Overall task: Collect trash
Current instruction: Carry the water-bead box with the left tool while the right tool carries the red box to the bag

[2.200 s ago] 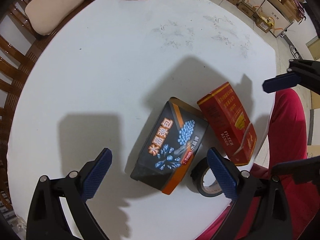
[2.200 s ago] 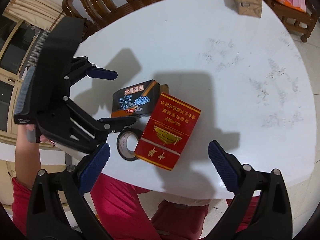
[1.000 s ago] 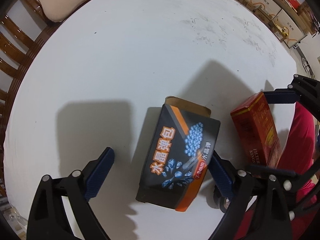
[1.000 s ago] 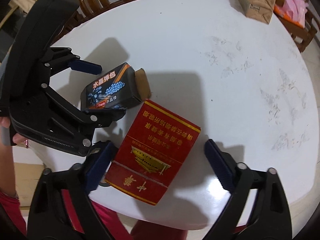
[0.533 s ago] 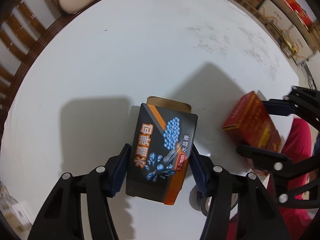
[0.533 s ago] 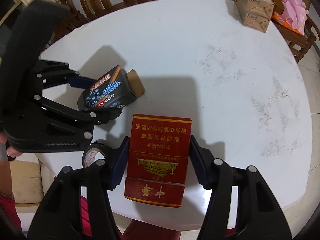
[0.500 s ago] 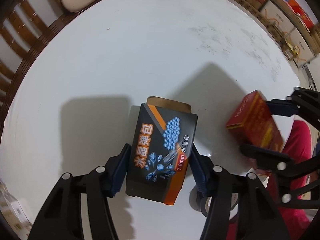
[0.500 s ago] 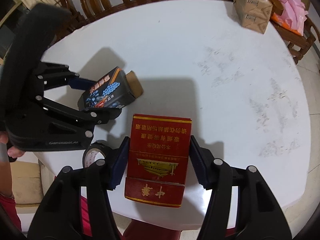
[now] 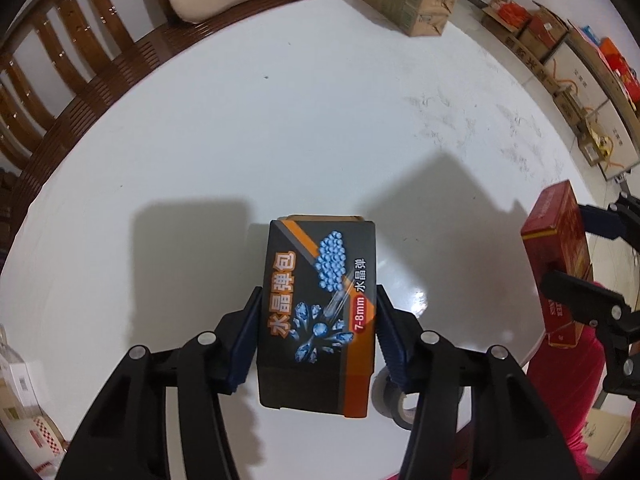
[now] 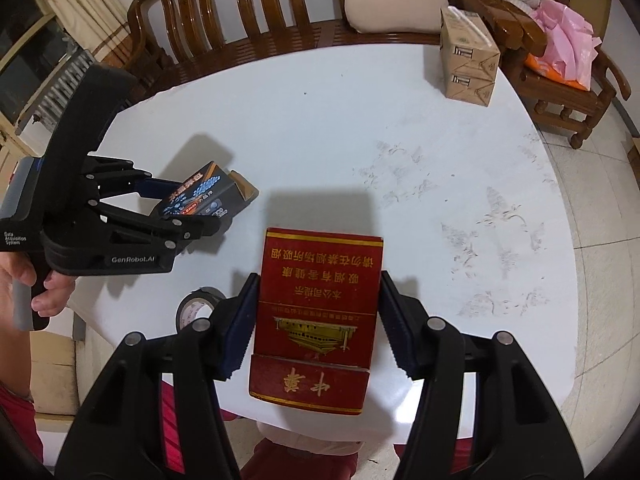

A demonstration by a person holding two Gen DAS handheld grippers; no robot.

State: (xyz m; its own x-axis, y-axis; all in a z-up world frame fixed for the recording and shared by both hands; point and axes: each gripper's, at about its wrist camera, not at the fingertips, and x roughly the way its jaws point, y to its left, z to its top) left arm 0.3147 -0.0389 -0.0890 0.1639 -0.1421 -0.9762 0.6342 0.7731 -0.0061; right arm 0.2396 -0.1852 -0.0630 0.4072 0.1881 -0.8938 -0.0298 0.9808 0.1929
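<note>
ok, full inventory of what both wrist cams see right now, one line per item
black box: 1, black with orange stripe and blue print, clamped in the left gripper, whose jaws are closing, above the table
red box: 1, red with gold print, clamped in the right gripper, near table edge
tape roll: 1, dark, on the table at its near edge, between the grippers
cardboard carton: 1, brown, far side of table
table: 1, white, round, scuffed
wooden bench: 1, brown, behind table, with beige cushion
pink bag: 1, on wooden armchair, right
left gripper: black, blue pads
right gripper: black, blue pads
hand: 1, on left gripper's handle
</note>
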